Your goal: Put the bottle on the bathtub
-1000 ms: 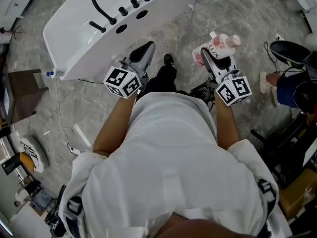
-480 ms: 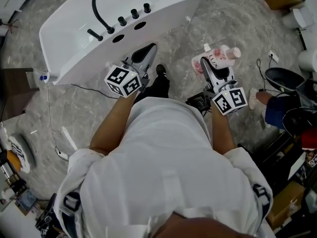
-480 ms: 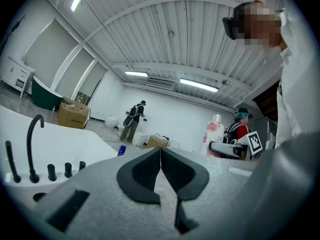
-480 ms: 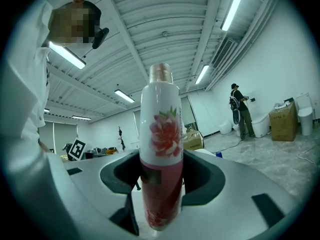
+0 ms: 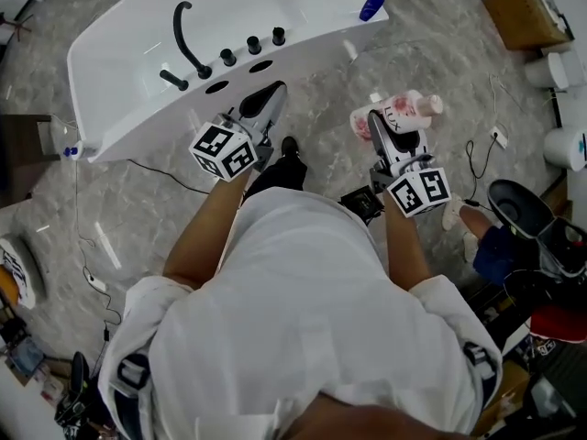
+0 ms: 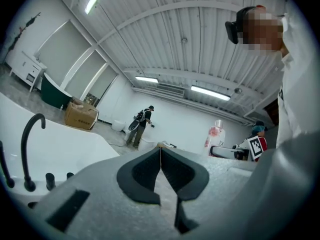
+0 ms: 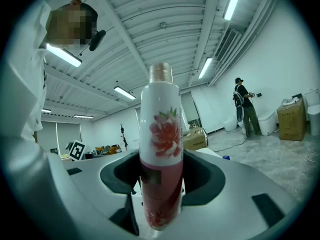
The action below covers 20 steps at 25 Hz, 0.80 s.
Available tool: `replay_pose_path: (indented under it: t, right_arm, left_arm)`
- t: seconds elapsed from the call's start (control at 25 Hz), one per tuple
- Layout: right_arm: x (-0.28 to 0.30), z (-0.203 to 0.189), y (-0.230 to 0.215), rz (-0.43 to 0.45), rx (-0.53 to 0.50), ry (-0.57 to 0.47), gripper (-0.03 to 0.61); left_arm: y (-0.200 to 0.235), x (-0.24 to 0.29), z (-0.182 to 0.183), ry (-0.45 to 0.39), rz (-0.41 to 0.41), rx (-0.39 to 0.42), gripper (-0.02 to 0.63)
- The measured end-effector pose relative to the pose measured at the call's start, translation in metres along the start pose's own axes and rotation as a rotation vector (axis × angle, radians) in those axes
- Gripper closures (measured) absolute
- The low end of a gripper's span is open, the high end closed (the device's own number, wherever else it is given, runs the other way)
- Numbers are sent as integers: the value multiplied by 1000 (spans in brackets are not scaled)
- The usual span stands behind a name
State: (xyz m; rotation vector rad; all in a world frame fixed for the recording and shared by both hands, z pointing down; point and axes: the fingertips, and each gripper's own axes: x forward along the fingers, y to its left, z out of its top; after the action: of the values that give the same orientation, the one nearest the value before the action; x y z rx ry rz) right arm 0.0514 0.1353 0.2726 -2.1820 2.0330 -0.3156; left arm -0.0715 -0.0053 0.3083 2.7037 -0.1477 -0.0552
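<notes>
The right gripper [image 7: 160, 184] pinches the bottle [image 7: 160, 129] between its jaws, with the cap pointing to 12 o'clock. In the head view the bottle stays apart from the bathtub [image 5: 119, 53], at about 4 o'clock from it. The left gripper [image 6: 160, 159] has its jaws pressed together on nothing.

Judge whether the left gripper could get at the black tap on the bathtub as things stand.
Probably yes. The left gripper is empty, jaws together, close beside the bathtub ledge, and nothing stands between it and the black tap. Height is hard to judge.
</notes>
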Motion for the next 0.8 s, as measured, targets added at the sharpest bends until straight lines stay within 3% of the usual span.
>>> replay_pose_path:
  t: [0.56, 0.8]
  right_arm:
    - [131, 30, -58, 18, -39, 43, 348]
    - [162, 34, -87, 16, -58, 57, 348]
  left_arm:
    - [111, 78, 32, -29, 54, -49, 596]
    - [124, 111, 46, -45, 28, 33, 597]
